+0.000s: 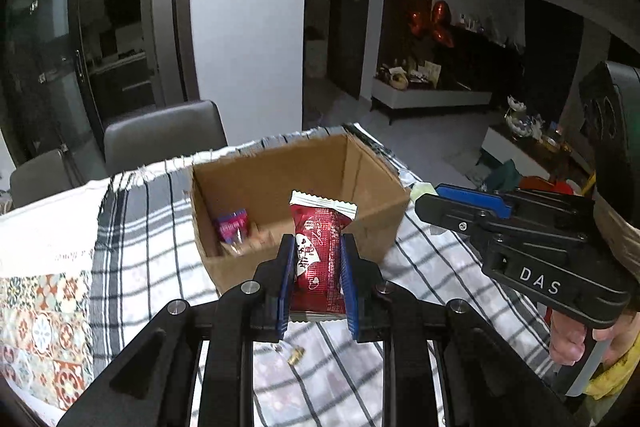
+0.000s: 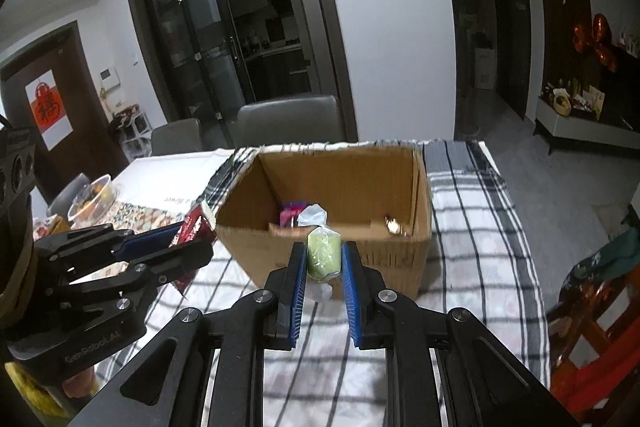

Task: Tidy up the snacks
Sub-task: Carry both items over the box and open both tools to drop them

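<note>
L wrist: left gripper [image 1: 318,259] clamped on red pack [image 1: 320,255], held just short of box [image 1: 360,227]. Carry over rim, then release.

R wrist: right gripper [image 2: 323,259] pinching green candy [image 2: 323,253] at box [image 2: 320,251] near wall; lift clear of rim, drop inside w/ pink packs [image 2: 291,213].

Small gold item [image 2: 393,225] in the cardboard box [image 2: 320,247] — perhaps candy — blurred.

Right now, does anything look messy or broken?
The box looks rough: its top edge is ragged, as if the flaps were torn off. A small gold thing lies loose on the cloth, outside the box. The grippers hold their snacks fine.
</note>
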Motion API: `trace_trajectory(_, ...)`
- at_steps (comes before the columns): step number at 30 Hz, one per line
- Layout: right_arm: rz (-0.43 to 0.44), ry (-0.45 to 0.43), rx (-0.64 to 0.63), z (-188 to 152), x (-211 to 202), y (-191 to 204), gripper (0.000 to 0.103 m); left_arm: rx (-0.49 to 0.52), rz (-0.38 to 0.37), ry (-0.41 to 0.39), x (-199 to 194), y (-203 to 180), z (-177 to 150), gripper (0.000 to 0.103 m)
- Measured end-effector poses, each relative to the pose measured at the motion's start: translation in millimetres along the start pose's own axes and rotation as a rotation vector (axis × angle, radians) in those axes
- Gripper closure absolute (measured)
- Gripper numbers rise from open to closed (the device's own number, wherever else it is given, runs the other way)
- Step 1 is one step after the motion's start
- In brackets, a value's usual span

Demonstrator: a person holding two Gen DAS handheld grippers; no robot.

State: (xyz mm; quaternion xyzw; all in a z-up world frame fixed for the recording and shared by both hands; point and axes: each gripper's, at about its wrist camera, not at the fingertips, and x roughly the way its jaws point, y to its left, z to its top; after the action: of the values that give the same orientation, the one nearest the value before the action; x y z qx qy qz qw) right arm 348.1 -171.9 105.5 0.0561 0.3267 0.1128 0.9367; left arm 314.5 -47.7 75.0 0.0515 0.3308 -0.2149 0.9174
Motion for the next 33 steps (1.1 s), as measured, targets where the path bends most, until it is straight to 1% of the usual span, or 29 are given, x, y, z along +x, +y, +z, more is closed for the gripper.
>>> trace_trajectory(7, -0.023, 0.003, -0.016, 21.8, 17.8, -1.9, 0.084, -0.001, 0.015, -0.007, 14.0, 14.5, 21.2, 0.081)
trace_trajectory(14, -0.030, 0.028, -0.011, 37.8, 45.4, -6.7, 0.084, -0.026, 0.017, 0.003, 39.6, 33.0, 38.7, 0.081)
trace_trajectory(16, -0.044, 0.035, -0.019, 40.7, 52.9, -7.2, 0.084, -0.031, 0.021, 0.005, 45.7, 35.9, 42.0, 0.081)
trace_trajectory(19, -0.062, 0.049, -0.017, 43.5, 63.9, -10.2, 0.084, -0.026, 0.048, 0.002, 56.1, 38.1, 47.1, 0.079)
trace_trajectory(20, -0.078, 0.052, -0.009, 45.3, 68.2, -12.5, 0.082, -0.018, 0.063, -0.006, 59.0, 37.8, 48.4, 0.073)
trace_trajectory(21, -0.085, 0.058, -0.003, 47.9, 70.8, -14.3, 0.079, -0.004, 0.081, -0.011, 61.1, 38.9, 48.6, 0.058)
trace_trajectory(22, -0.093, 0.062, 0.009, 48.9, 73.4, -16.2, 0.073, 0.006, 0.105, -0.014, 62.4, 37.7, 49.0, 0.051)
trace_trajectory(23, -0.095, 0.060, 0.030, 49.2, 74.1, -20.0, 0.071, 0.008, 0.134, -0.017, 63.2, 36.6, 48.6, 0.044)
trace_trajectory(27, -0.095, 0.061, 0.038, 42.6, 69.1, -22.3, 0.071, -0.006, 0.128, -0.021, 57.3, 35.0, 41.1, 0.044)
trace_trajectory(30, -0.103, 0.054, 0.034, 34.0, 58.1, -19.7, 0.071, -0.010, 0.144, -0.033, 45.7, 30.2, 29.7, 0.044)
trace_trajectory(33, -0.102, 0.042, 0.017, 23.0, 44.9, -15.7, 0.071, -0.017, 0.140, -0.036, 35.6, 24.6, 22.4, 0.043)
